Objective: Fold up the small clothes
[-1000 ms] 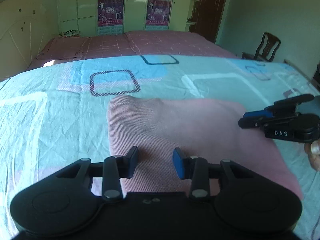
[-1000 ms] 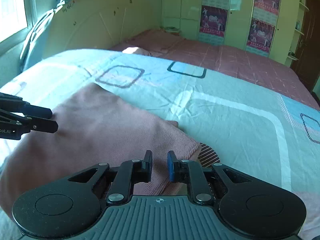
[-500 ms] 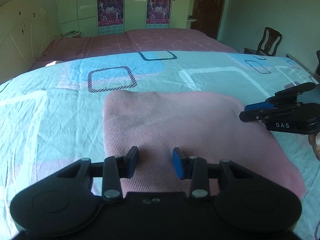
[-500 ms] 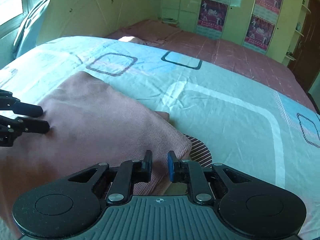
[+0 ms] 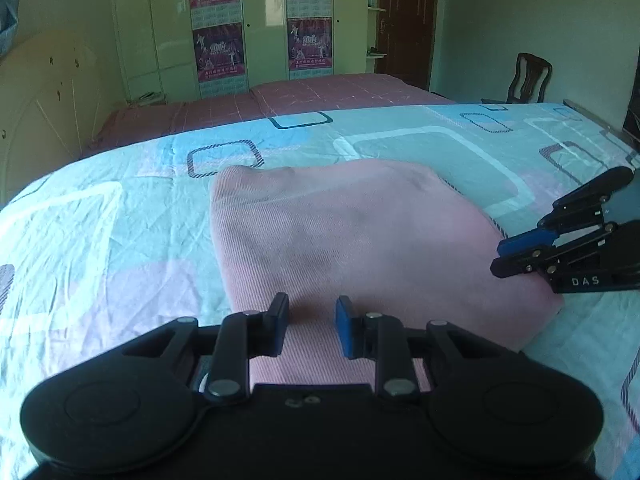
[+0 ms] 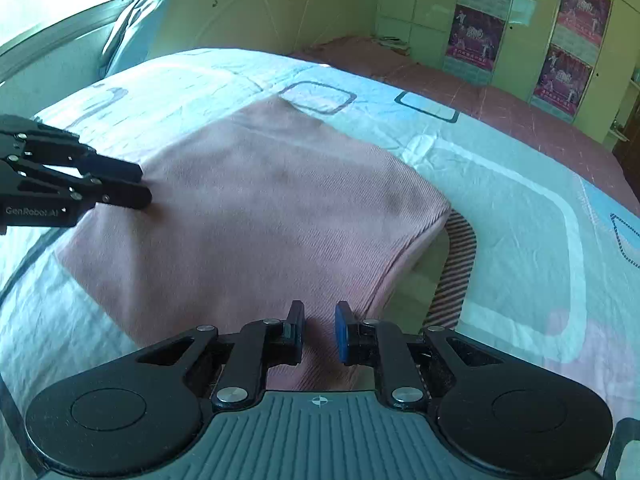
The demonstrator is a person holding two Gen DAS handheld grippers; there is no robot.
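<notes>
A folded pink ribbed garment (image 5: 352, 240) lies flat on the bed; it also shows in the right wrist view (image 6: 260, 208). My left gripper (image 5: 312, 312) is open and empty, its fingers over the garment's near edge. My right gripper (image 6: 319, 322) is open with a narrow gap, empty, over the garment's other edge. Each gripper shows in the other's view: the right gripper (image 5: 504, 258) beside the garment's right side, the left gripper (image 6: 142, 184) at its left side.
The bed sheet (image 5: 100, 240) is light blue with square patterns. A second bed with a pink cover (image 5: 280, 100) lies beyond, then a wardrobe with posters (image 5: 216, 52). A wooden chair (image 5: 528, 80) stands at right. A headboard (image 6: 260, 12) is behind.
Both grippers have pulled back and lifted a little from the garment, so more of it shows. The garment lies still and both stay open.
</notes>
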